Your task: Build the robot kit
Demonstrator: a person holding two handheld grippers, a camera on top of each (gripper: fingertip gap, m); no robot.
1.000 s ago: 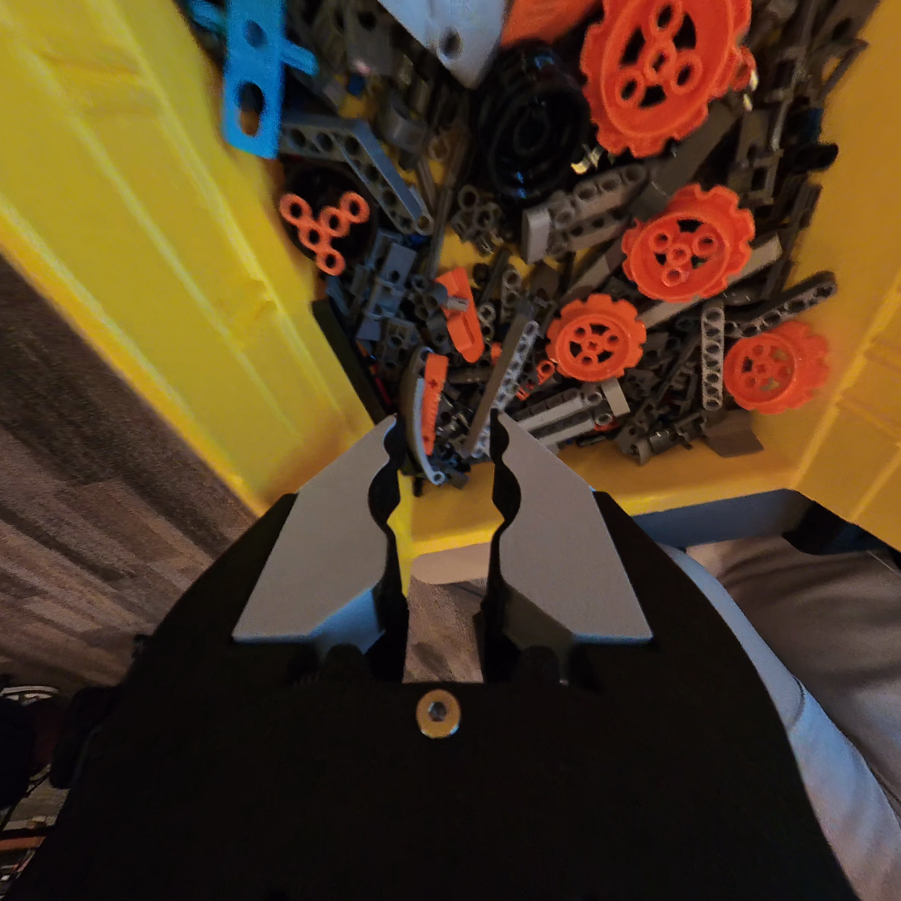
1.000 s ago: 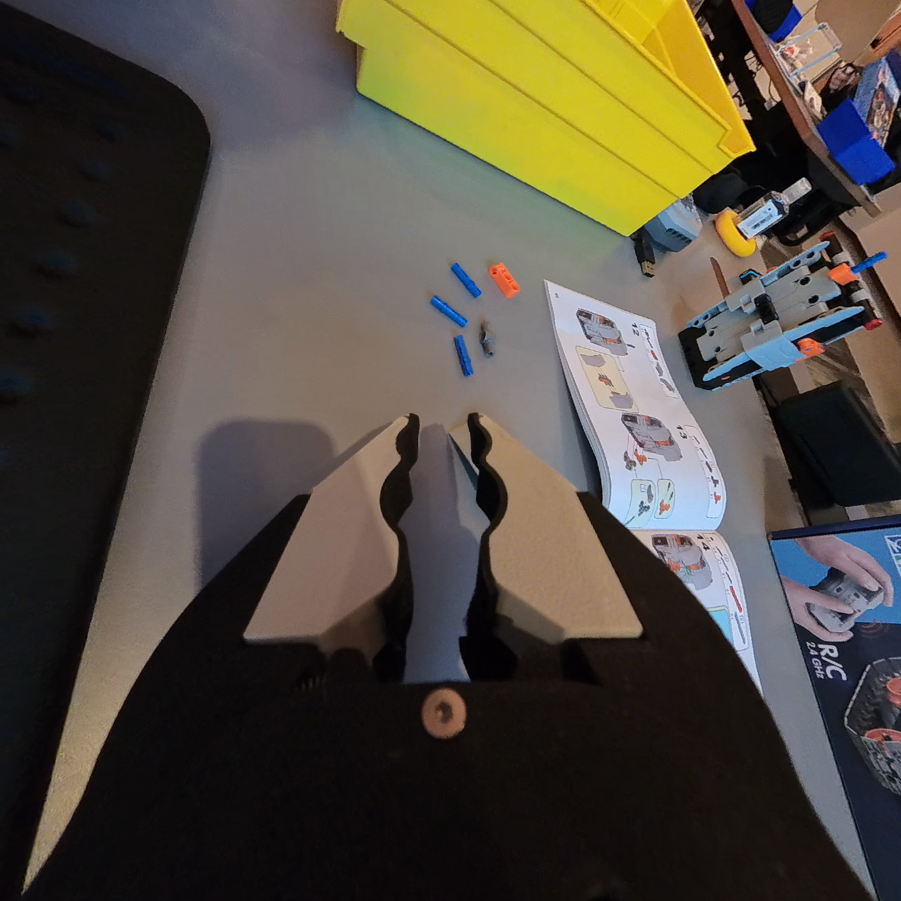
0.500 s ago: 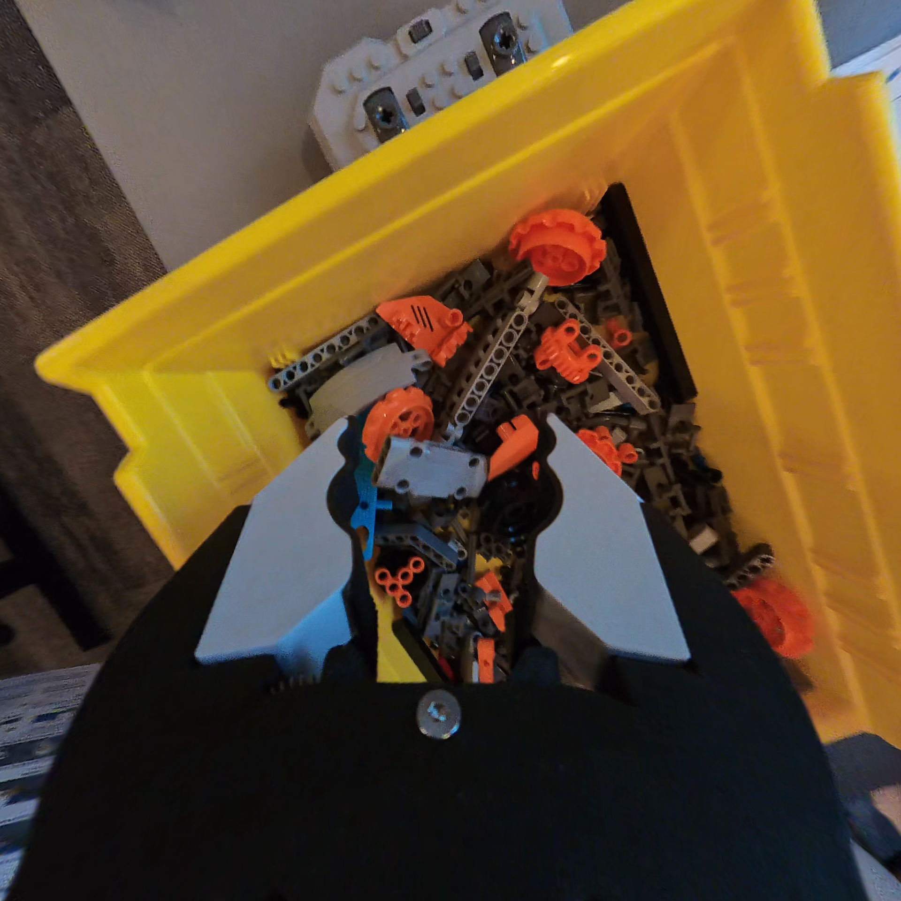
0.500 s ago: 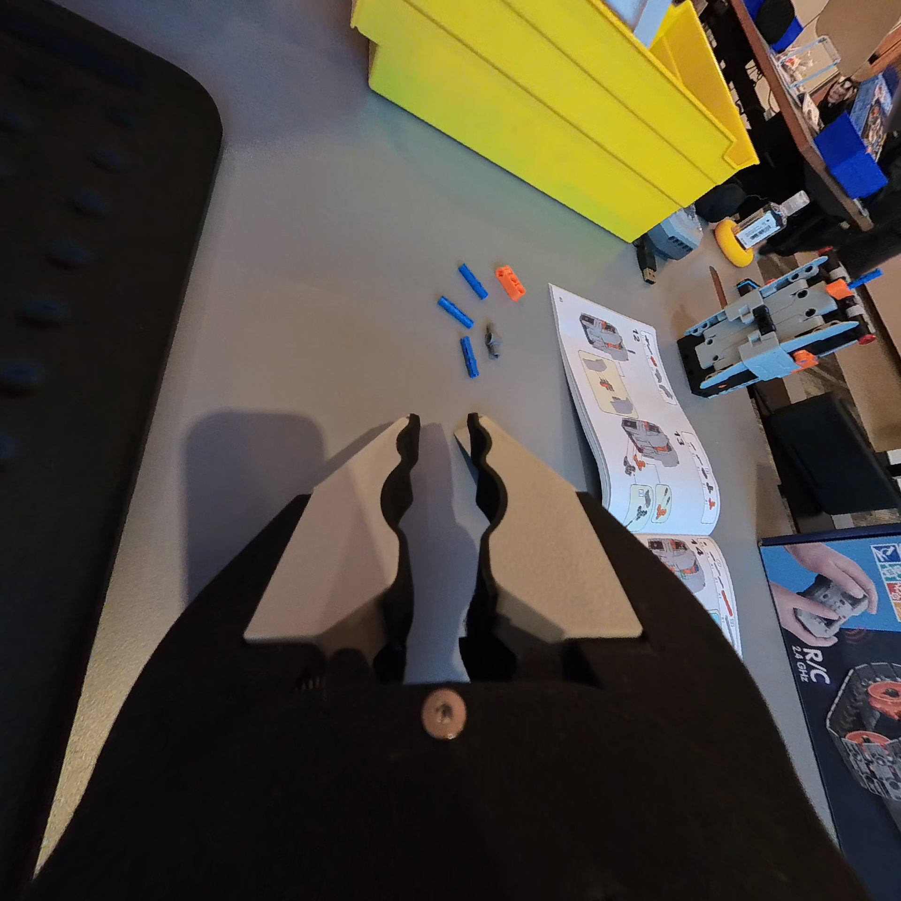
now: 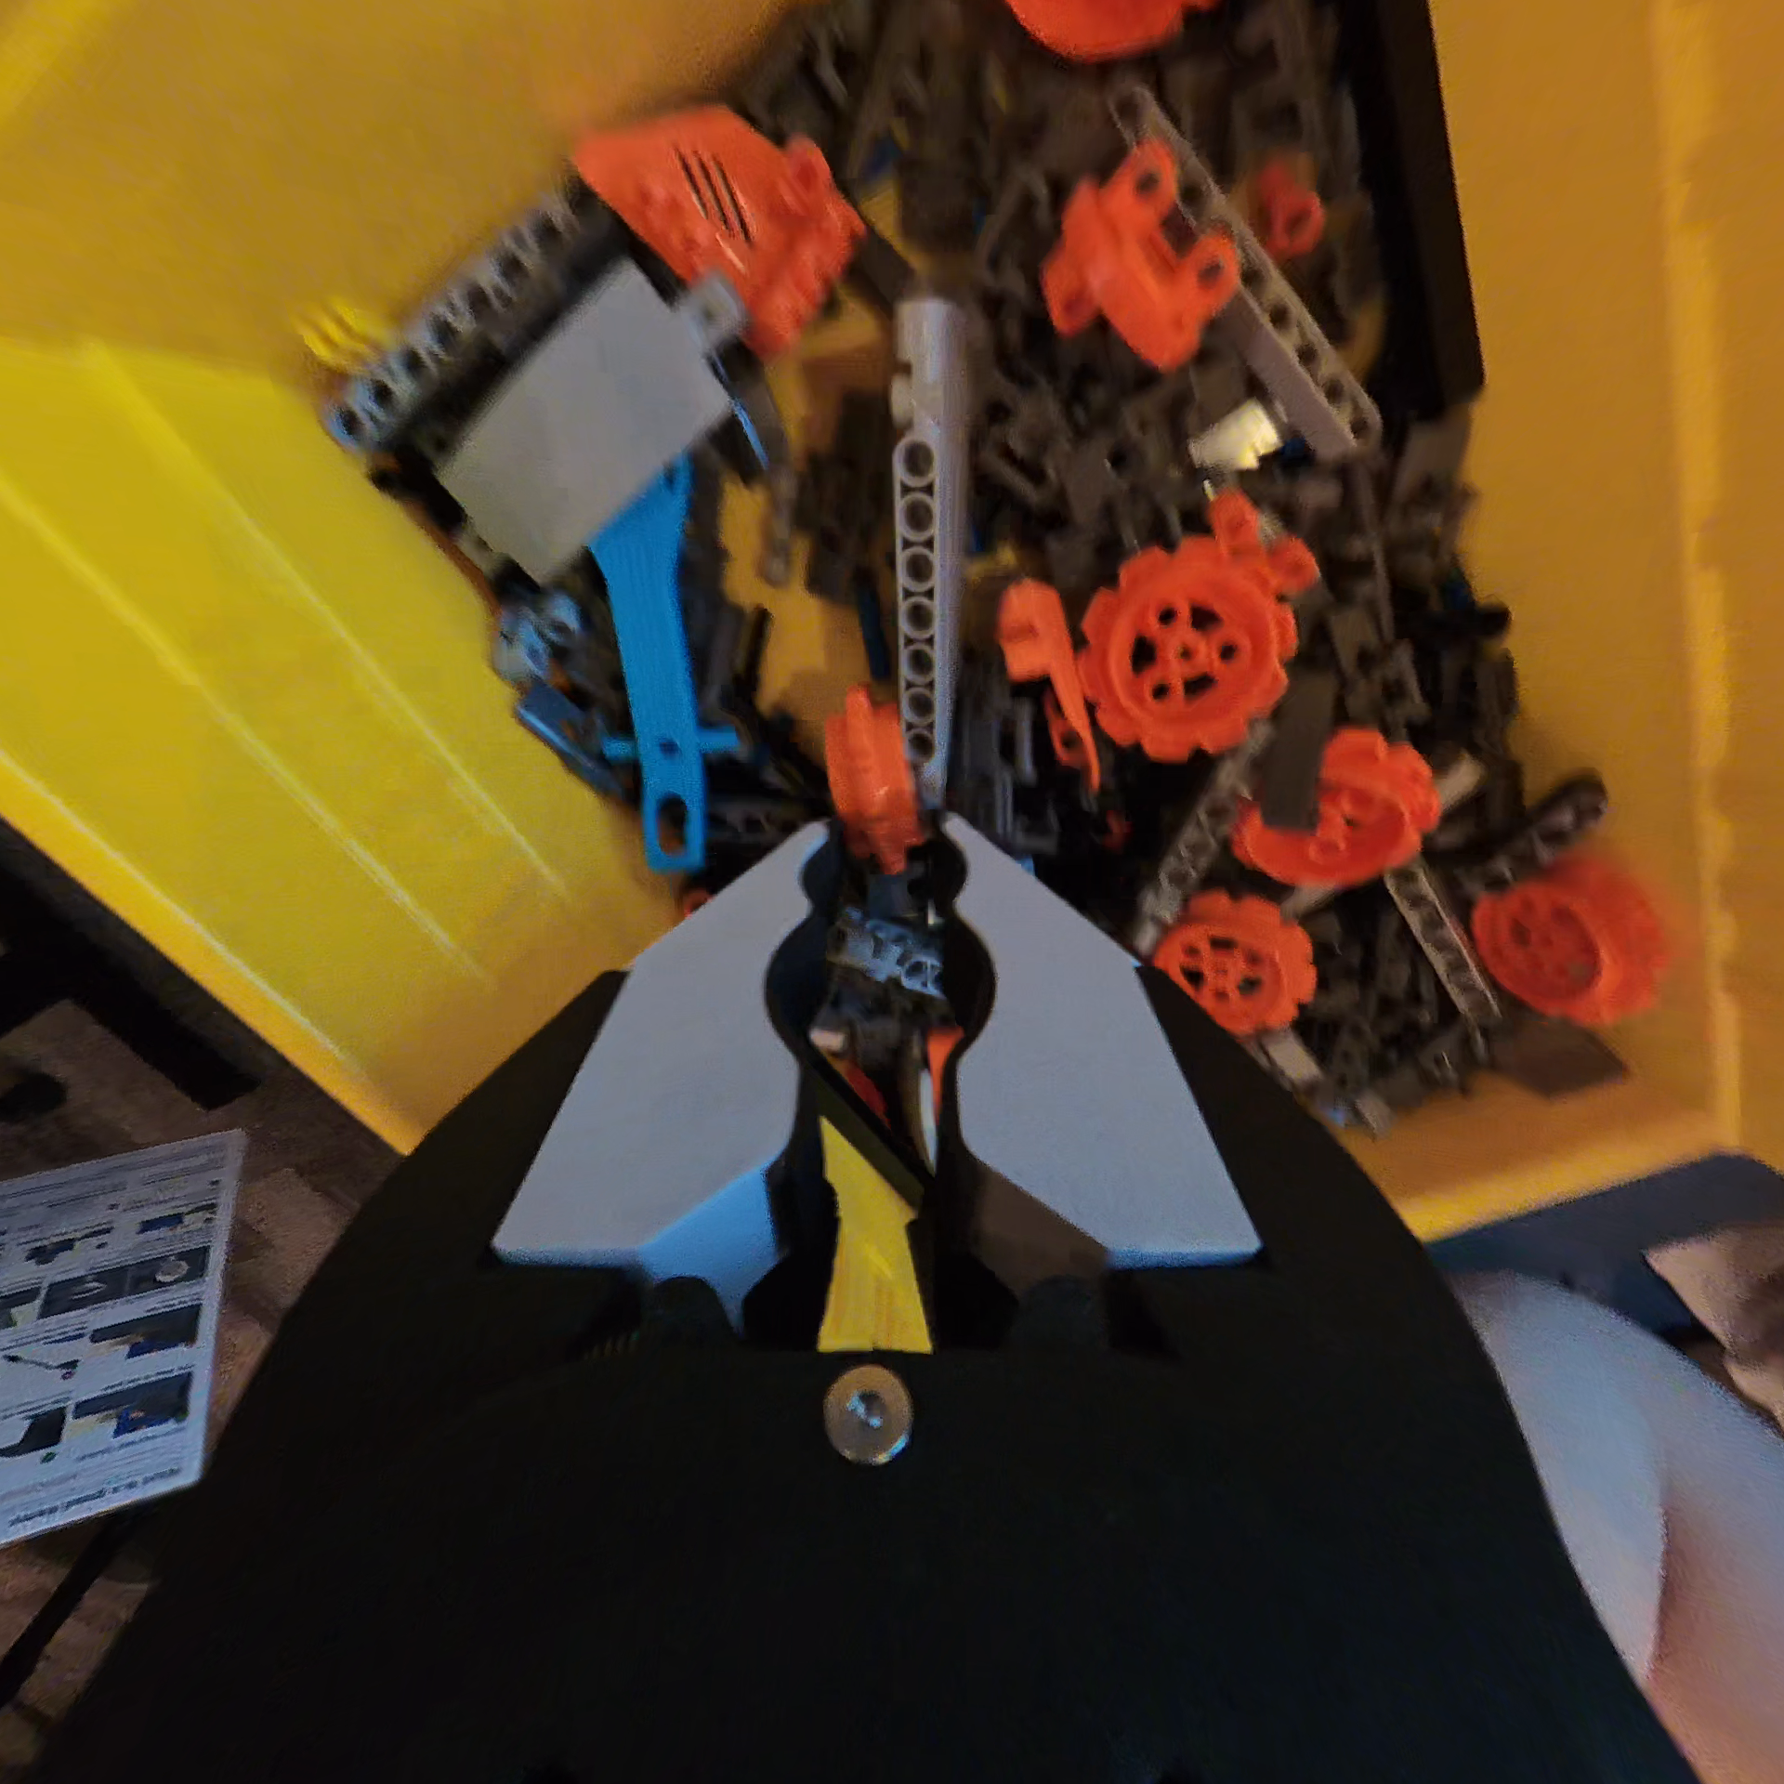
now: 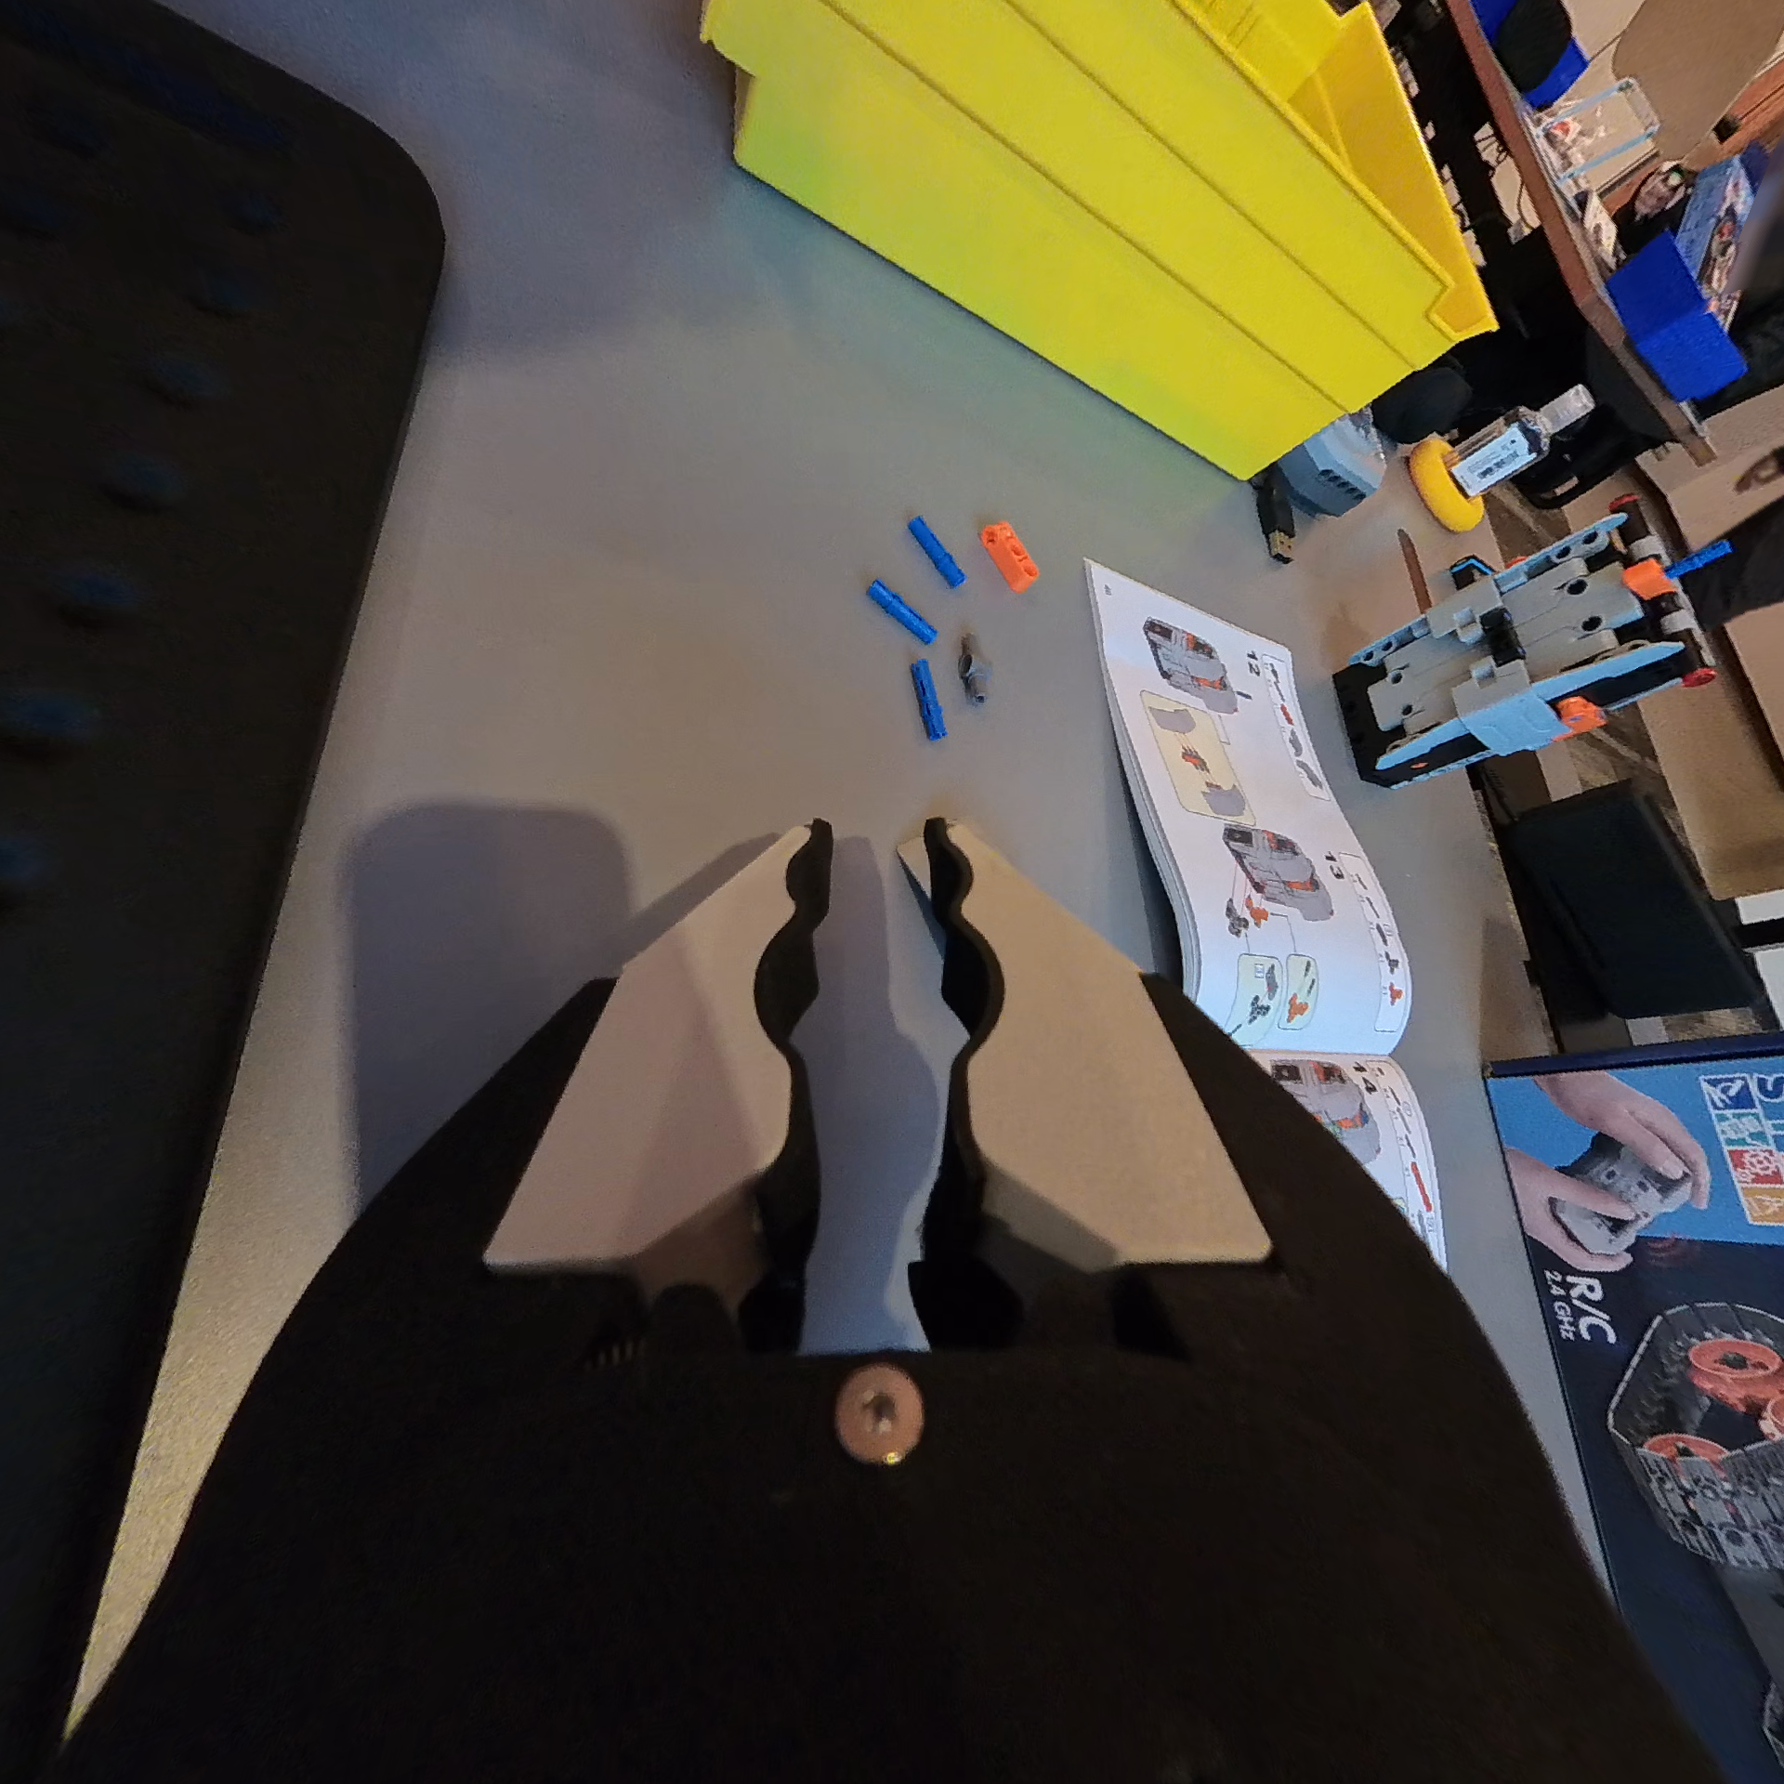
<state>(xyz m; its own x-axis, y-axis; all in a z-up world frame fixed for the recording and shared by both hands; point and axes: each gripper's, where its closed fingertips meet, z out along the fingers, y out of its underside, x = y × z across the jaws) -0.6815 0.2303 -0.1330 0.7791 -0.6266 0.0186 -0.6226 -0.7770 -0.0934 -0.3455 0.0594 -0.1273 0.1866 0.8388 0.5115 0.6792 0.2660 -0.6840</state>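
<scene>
Since half a second ago my left gripper (image 5: 883, 835) has swung and dropped deeper into the yellow bin (image 5: 241, 627), and its fingers have drawn in from a wide spread to a narrow gap. The right gripper (image 6: 877, 835) has barely stirred: it hangs over the grey table (image 6: 627, 579) with a slim gap between its fingers and nothing in it. The left view is smeared by motion. A small orange piece (image 5: 869, 772) sits right at the left tips, touching the lower end of a light grey beam (image 5: 922, 541), but I cannot tell whether the fingers have closed on it or only frame it. That is my main worry. The heap is tangled, so a pinch here could catch the beam or the dark bits under the tips along with the orange piece, and lifting might drag neighbours such as the blue piece (image 5: 656, 637) or flick parts over the bin wall. A grip on the rounded edge could also slip. On the right side, the three blue pins (image 6: 900, 610) and the orange connector (image 6: 1008, 556) lie loose ahead of the tips, near the open booklet (image 6: 1255, 821). I judge that a careless sweep would scatter them.
</scene>
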